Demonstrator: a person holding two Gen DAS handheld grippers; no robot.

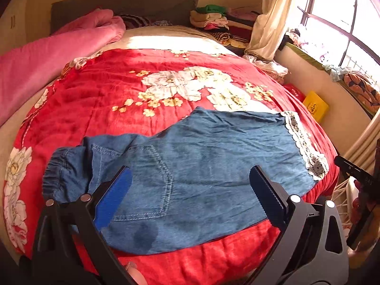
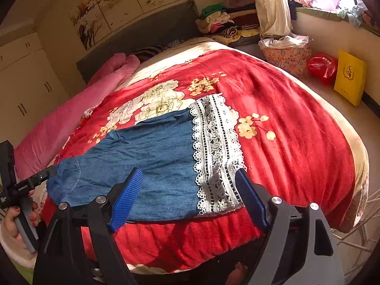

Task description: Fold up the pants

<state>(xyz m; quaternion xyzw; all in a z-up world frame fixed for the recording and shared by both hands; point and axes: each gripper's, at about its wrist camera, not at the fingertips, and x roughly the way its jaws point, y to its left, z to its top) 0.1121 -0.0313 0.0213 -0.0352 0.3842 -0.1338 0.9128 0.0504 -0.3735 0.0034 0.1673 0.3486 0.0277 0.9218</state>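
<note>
Blue denim pants [image 1: 194,163] [image 2: 152,156] lie folded lengthwise on a red flowered blanket [image 1: 114,99] [image 2: 285,118]. The elastic waistband [image 1: 59,173] is at the left, and the white lace cuffs [image 1: 304,144] [image 2: 216,156] are at the right. My left gripper [image 1: 190,173] hovers open above the seat and back pocket, with nothing between its blue pads [image 1: 114,199]. Over the cuff end, my right gripper [image 2: 190,178] is also open, and its pads [image 2: 125,199] do not touch the cloth.
A pink quilt [image 1: 47,57] lies along the bed's left side. Stacked clothes [image 1: 213,19] sit by the headboard. A floral basket [image 2: 287,57], a red bag [image 2: 323,66] and a yellow box [image 2: 350,78] stand on the floor to the right, under the window [image 1: 339,16].
</note>
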